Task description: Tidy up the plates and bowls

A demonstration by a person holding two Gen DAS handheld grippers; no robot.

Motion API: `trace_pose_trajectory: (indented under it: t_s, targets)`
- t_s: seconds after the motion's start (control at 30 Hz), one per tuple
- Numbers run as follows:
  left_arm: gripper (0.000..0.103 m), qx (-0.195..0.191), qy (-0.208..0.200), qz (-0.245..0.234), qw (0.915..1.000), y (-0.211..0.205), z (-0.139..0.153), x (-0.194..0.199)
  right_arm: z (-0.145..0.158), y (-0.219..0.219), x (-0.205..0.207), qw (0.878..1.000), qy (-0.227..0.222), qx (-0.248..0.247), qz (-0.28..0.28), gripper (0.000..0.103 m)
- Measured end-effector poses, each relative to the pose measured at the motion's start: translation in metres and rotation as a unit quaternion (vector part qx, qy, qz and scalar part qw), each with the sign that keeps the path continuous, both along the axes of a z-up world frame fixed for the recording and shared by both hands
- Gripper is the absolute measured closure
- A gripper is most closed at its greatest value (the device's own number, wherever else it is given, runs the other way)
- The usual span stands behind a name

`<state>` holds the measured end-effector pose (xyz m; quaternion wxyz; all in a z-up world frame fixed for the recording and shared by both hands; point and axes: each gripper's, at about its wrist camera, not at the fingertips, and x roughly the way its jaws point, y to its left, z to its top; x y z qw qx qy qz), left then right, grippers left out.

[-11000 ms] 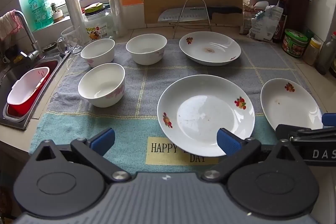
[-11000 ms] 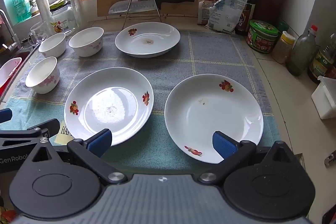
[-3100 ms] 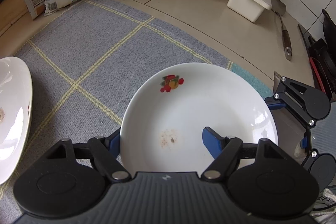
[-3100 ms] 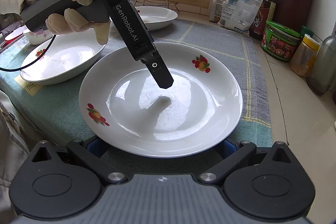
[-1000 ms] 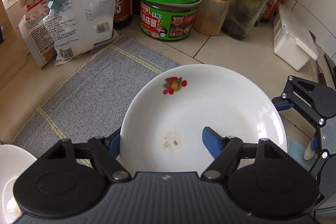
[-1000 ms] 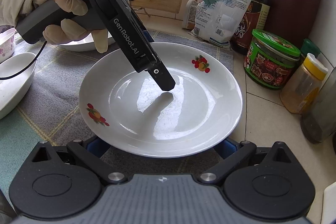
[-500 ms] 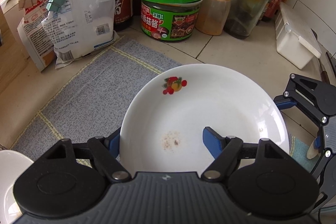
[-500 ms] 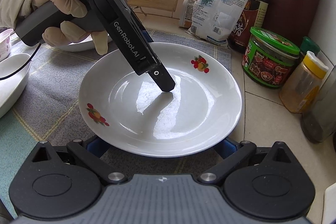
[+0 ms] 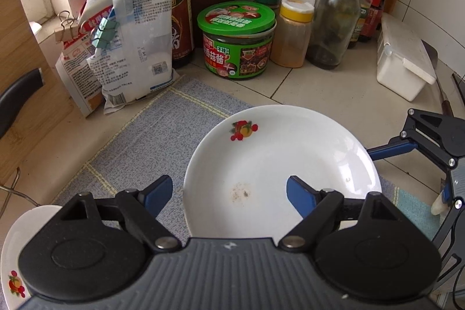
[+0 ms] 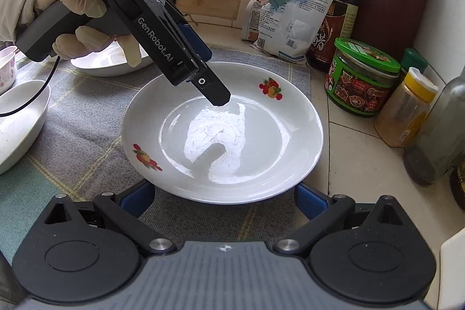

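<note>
The plate (image 10: 222, 132) lies flat on the grey cloth (image 10: 87, 121) on the counter (image 10: 357, 164), near the green jar (image 10: 360, 77). It looks hard, smooth and slippery, and would break if dropped, so the thin rim is the best place to hold. The left gripper (image 9: 229, 192) fingers are opening, one over the plate, not pinching. The right gripper (image 10: 223, 198) fingers stand wide, holding nothing.

The left gripper (image 9: 229, 193) pointed steeply downward, its jaws opening and its blue pads touching nothing. A gloved left hand (image 10: 72, 16) gripped its handle (sleeve pale). The right gripper (image 10: 223, 196) angled downward too, jaws spread wide.
</note>
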<state>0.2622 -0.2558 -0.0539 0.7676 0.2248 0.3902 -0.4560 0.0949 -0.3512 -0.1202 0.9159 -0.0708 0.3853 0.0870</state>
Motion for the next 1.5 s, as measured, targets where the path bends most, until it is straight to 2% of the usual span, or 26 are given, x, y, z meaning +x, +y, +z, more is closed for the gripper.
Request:
trace_pose_trajectory:
  t_s: [0.13,0.3,0.4,0.7,1.03,1.2,1.5]
  targets:
    - [0.013,-0.016,-0.024,0.014,0.9995,0.015,0.02,-0.018,0.006,0.008,-0.008,1.0,0.002,-0.001,-0.007,0.0]
    - [0.012,-0.04,-0.053,0.032,0.9973,0.035,0.045,-0.051,0.011,0.019,-0.019,0.999,0.006,-0.022,-0.043,0.0]
    - [0.011,-0.058,-0.064,0.049,0.9951,0.05,0.056,-0.072,0.016,0.025,-0.033,0.998,-0.006,-0.023,-0.062,0.0]
    - [0.01,-0.084,-0.093,0.113,0.9857,0.09,0.071,-0.146,0.034,0.042,-0.076,0.994,-0.039,-0.002,-0.101,0.0]
    - [0.01,-0.127,-0.061,0.206,0.9685,0.134,0.056,-0.228,0.048,0.062,-0.129,0.996,-0.056,0.019,-0.074,0.0]
    - [0.01,-0.121,-0.061,0.25,0.9587,0.154,0.043,-0.257,0.049,0.071,-0.147,0.996,-0.057,0.024,-0.056,0.0]
    - [0.01,-0.088,-0.072,0.301,0.9468,0.186,0.02,-0.285,0.039,0.089,-0.158,0.998,-0.042,0.029,-0.02,0.0]
